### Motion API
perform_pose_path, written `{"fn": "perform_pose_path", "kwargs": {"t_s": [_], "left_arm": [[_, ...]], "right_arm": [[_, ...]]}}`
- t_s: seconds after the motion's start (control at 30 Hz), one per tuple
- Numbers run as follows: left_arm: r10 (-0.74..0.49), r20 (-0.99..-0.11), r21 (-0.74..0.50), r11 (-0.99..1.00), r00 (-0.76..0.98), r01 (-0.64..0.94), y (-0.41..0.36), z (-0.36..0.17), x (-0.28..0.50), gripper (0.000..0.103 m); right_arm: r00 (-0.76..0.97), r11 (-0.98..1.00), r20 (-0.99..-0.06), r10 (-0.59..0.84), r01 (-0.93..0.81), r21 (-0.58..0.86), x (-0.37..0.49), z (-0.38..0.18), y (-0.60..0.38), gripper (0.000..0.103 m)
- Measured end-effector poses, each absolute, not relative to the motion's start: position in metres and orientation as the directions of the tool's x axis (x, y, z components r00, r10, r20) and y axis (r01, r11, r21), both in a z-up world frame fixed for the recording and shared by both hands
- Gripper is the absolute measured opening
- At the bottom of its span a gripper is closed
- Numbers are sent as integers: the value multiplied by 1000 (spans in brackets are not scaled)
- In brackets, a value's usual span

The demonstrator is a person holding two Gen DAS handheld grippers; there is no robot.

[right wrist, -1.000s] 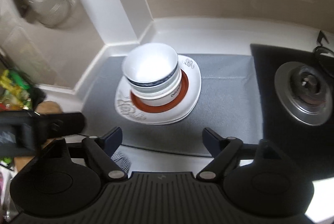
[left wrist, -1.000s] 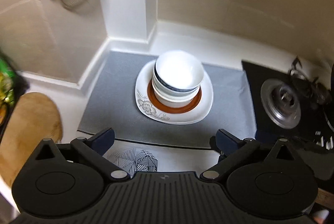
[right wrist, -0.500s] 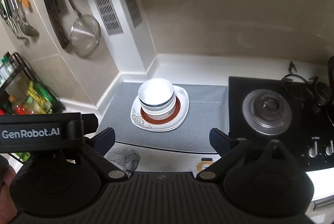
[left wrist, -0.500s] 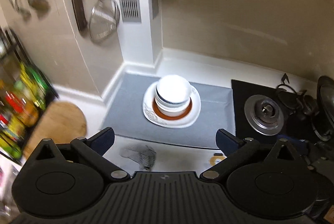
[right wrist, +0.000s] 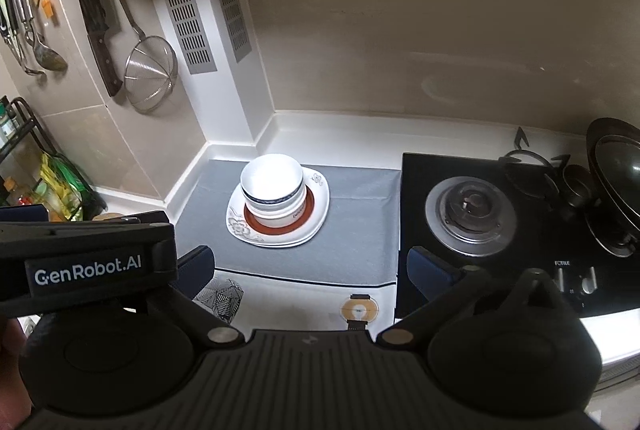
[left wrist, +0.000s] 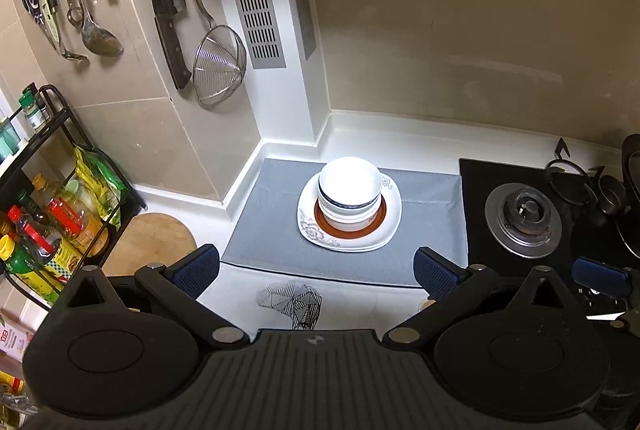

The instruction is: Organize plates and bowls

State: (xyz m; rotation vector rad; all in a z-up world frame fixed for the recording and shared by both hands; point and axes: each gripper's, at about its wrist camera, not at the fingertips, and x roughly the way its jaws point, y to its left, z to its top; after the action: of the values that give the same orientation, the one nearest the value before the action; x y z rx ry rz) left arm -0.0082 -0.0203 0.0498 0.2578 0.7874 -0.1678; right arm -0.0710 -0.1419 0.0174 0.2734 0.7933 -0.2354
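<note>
Covering the near part of both views, the counter (left wrist: 360,145) is seen running white along the far wall. On it a grey mat (left wrist: 424,213) is spread, with its left edge against the wall corner and its right edge touching the black stove (right wrist: 472,213). A wok (right wrist: 616,185) is seen at the far right of the stove. At the left, a rack (left wrist: 44,197) of bottles is stood beside a round wooden board (left wrist: 152,242).

The plates (left wrist: 390,226) are stacked in the middle of the mat, a white squarish one under a red-rimmed one. The bowls (left wrist: 349,189) are nested upright on the plates, the top one white with a blue band showing below it.

On the left wall a strainer (left wrist: 219,65), a cleaver (left wrist: 162,1) and a ladle (left wrist: 100,39) are hung.

The left gripper (left wrist: 316,272) is held wide, nothing between its blue pads, near the mat's front edge and well apart from the stack. The right gripper (right wrist: 310,268) is likewise spread wide and holds nothing, just right of the left one, whose body crosses the lower left of the right view.
</note>
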Motion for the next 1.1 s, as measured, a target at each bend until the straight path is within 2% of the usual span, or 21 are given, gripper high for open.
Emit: {"fn": "perform_pose_path", "kwargs": {"t_s": [1.1], "left_arm": [[-68,-756,168,941,650,294,-21,40,-27,103]], "right_arm": [[630,928,-767,-120,347,139,-96,11,-139,102]]}}
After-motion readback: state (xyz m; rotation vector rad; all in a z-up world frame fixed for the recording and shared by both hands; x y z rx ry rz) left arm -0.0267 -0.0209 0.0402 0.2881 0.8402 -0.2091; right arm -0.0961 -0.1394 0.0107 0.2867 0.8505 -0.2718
